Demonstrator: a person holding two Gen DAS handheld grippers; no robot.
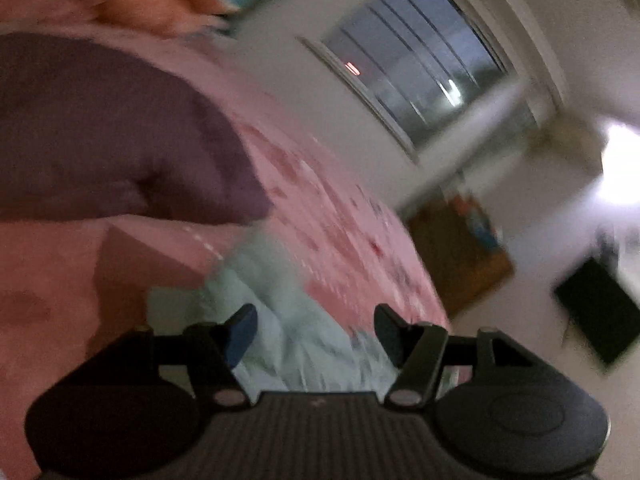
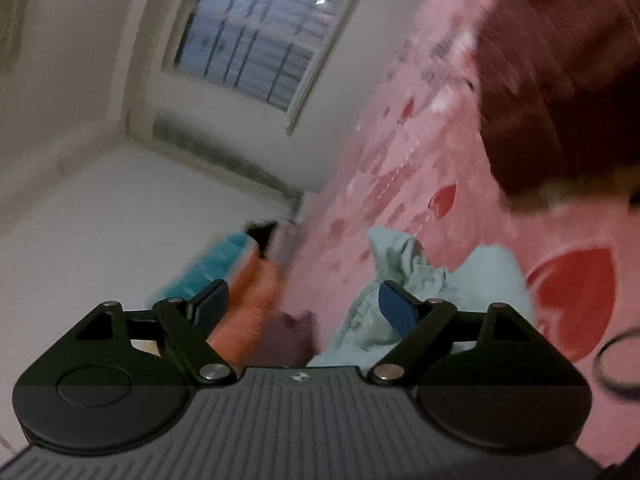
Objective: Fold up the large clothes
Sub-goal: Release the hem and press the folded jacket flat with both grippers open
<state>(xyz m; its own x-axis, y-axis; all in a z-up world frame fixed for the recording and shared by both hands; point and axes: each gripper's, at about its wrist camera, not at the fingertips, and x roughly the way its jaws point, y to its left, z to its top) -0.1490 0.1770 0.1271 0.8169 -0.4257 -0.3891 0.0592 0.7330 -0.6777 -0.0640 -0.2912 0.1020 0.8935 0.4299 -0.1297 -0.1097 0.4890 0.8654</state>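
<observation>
Both frames motion-blurred and tilted. Light mint garment (image 1: 288, 320) crumpled in a heap on the pink heart-print bed (image 1: 348, 240), not spread out at all. Same mint garment (image 2: 432, 280) seen from the right wrist view, bunched with a raised peak.

Left gripper (image 1: 316, 330): jaws apart, nothing between them, hovering just above the heap. Right gripper (image 2: 306, 304): jaws apart too, holding nothing, right finger near the heap's edge; contact not clear.

Likely step: reach and take hold, 2 grasps needed before any fold. No fold started by the look of it.

Doing it well:
- Look for 2 matching edges or corners (shoulders or hem); not readable through the blur, so slow down first.
- Pinch 1 layer only per side, not a wad.
- Lift and spread flat on the bed before folding.
- Keep clear of the purple pillow (image 1: 112, 132) and orange cloth (image 2: 248, 312) nearby, risk of snagging the wrong fabric.

Window (image 1: 416, 68) and white wall behind, irrelevant.
</observation>
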